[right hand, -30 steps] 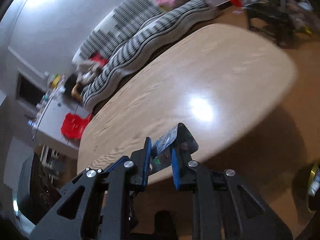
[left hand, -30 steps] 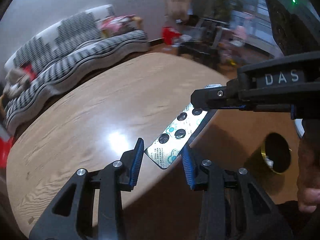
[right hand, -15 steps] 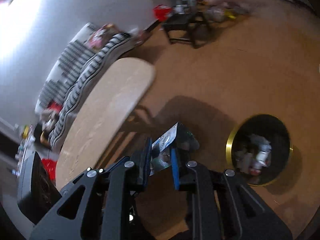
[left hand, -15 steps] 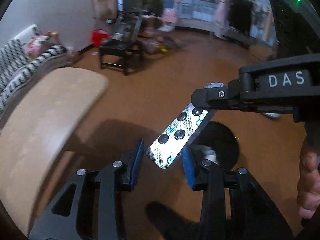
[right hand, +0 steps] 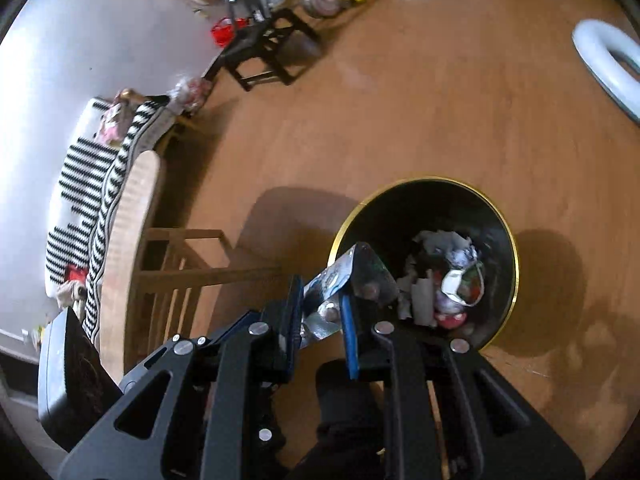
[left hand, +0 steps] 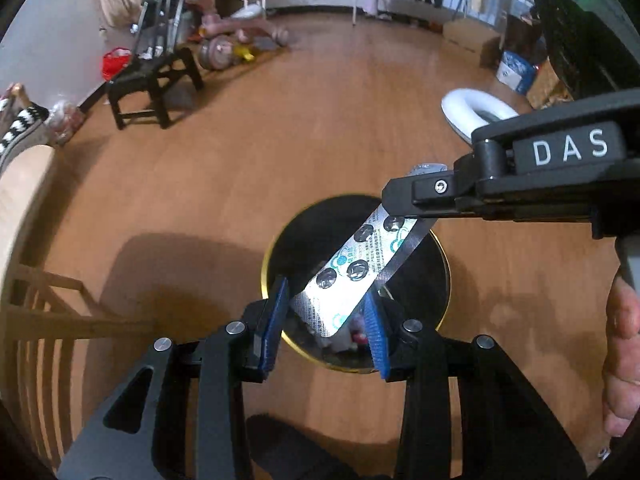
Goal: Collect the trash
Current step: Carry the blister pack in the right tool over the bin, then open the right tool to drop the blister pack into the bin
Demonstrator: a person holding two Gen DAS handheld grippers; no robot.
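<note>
In the left wrist view the left gripper (left hand: 326, 320) points down over a bin (left hand: 267, 256), a black bin with a gold rim standing on the wood floor (left hand: 248, 160); its blue pads (left hand: 276, 320) stand apart, and a silver blister pack (left hand: 352, 272) lies slanted between them without either pad clearly pressing it; the pack's lower end sits just inside the gap, nearer the right pad, and its upper end runs up and to the right into the tip of the right gripper (left hand: 404, 204), which comes in from the right edge and is clamped on it; the pack hangs above the bin's mouth; left of the left gripper stands a wooden table (left hand: 24, 208), and beyond it a black stool (left hand: 148, 84); a hand (left hand: 620, 360) shows at the right edge.

In the right wrist view the right gripper (right hand: 320, 316) has its jaws close together on the near end of the pack (right hand: 340, 276), which sticks out forward and slightly right from the blue pads (right hand: 346, 328); the pack's far end overhangs the left rim of the bin (right hand: 514, 248); the bin lies just ahead and to the right of the gripper, with crumpled paper and wrappers (right hand: 444, 280) inside; to the left of the gripper is the table (right hand: 128, 240), and further left a striped sofa (right hand: 84, 184); a white ring (right hand: 600, 60) lies on the floor at far right.
</note>
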